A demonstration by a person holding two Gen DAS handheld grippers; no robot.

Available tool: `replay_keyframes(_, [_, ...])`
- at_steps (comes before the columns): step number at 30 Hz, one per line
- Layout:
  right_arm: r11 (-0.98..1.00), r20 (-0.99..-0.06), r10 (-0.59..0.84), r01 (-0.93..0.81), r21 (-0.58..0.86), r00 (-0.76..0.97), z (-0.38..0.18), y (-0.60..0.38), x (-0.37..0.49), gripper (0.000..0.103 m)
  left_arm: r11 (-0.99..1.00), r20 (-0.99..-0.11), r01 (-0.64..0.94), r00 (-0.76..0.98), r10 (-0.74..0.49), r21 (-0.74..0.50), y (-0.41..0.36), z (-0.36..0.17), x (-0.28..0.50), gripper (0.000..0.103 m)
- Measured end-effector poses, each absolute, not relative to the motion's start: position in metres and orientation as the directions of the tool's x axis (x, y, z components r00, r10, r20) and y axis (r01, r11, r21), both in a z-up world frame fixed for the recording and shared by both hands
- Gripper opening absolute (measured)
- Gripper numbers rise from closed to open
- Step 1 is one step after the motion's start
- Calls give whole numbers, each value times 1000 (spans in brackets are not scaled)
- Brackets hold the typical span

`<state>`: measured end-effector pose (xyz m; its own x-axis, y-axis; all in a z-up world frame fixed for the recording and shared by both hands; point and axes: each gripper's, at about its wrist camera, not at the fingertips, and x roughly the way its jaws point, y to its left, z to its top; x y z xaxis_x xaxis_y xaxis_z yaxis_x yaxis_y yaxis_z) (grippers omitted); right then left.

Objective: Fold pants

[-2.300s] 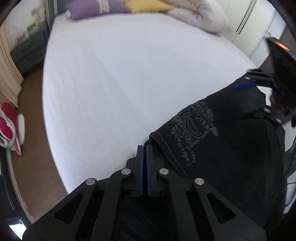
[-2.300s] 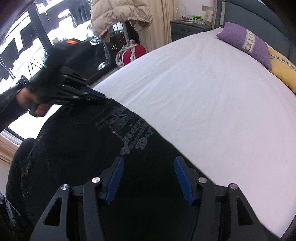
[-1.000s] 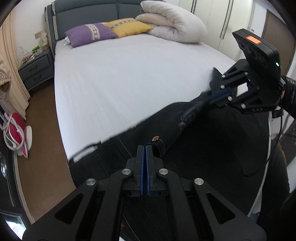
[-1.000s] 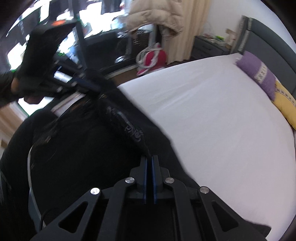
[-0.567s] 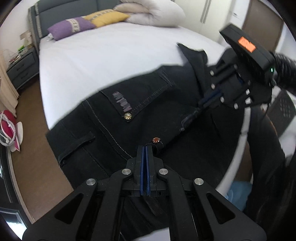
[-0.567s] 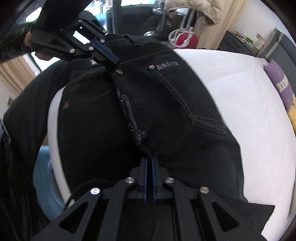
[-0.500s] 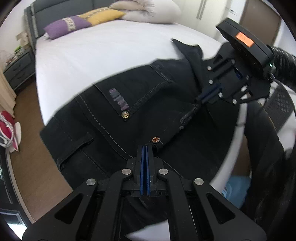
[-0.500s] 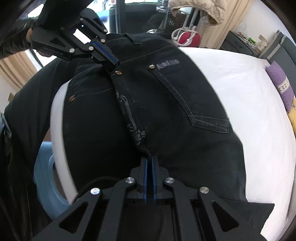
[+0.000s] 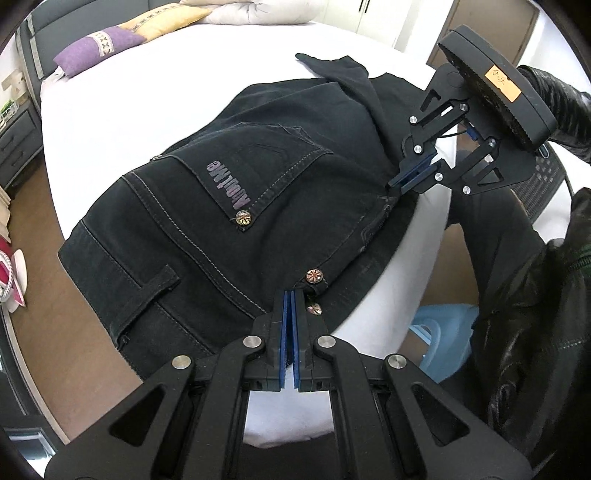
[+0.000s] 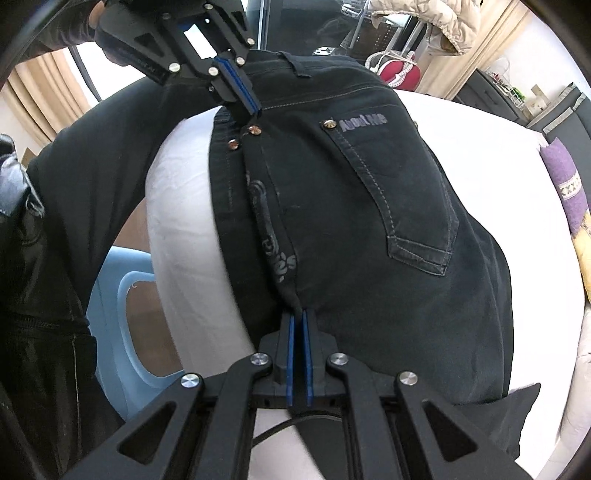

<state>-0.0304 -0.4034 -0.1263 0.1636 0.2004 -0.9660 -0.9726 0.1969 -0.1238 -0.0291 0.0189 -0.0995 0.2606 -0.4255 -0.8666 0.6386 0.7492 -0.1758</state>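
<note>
A bedroom: a wide bed (image 9: 155, 110) under a white sheet, its near corner rounding off toward the brown floor, and a blue plastic tub (image 10: 122, 295) on the floor beside that corner.

Nearest me, the left gripper (image 9: 288, 301) is clamped tight on the waistband of the pants (image 9: 207, 206), right by the copper buttons at the fly. A little further along the same front edge, the right gripper (image 10: 296, 317) is clenched on the seam at the crotch, where the printed trim runs down. Between those two grips the front edge looks pulled fairly straight.

The pants are black denim, folded lengthwise so a back pocket (image 10: 391, 192) with pale stitching and faded lettering faces up. They lie over the near corner of the bed; the waistband and belt loop hang past the edge toward the floor, and the legs run away across the sheet, with one dark flap sticking up at the far end.

I'd judge this cloth weighty and limp but with some body: thick seams, rivets, a stiff waistband. It will sag anywhere it is not held, yet should not slip from the pads. The doubled seams and the waistband look the sound places to pinch.

Beyond, a purple pillow (image 9: 99, 44) and a yellow one (image 9: 166, 20) sit against the grey headboard.
</note>
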Motion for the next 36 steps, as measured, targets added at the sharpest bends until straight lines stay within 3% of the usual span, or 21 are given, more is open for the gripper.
replay_keyframes(17, [222,-956,148,-950,-217,253,-149,-397,-61,7,788,-859,560,243,-450,-254,40,-109,-34,3])
replay_keyframes(21, [266,-951,151,-937,-225,271,-150,-398,-62,10,792,-878,573,245,-411,-210,55,-94,-41,3])
replay_keyframes(25, [307,-943,149,-921,-242,297,-150,-397,-62,10,820,-845,546,346,-409,-173,58,-60,-31,3])
replay_keyframes(30, [430,-931,177,-876,-220,320,-148,-402,-58,12,817,-788,534,399,-469,-216,0,-52,4,3])
replay_keyframes(32, [515,-918,215,-837,-183,333,-144,-411,-53,16,813,-778,524,389,-494,-254,-29,-65,24,3])
replay_keyframes(33, [566,-910,238,-810,-154,340,-141,-418,-52,28,810,-778,514,371,-507,-283,-43,-74,34,3])
replay_keyframes(34, [613,-902,253,-780,-129,349,-138,-425,-50,53,815,-790,488,344,-508,-311,-58,-89,47,3])
replay_keyframes(36, [683,-897,279,-727,-66,344,-133,-439,-48,76,828,-827,464,295,-479,-314,-80,-115,59,3])
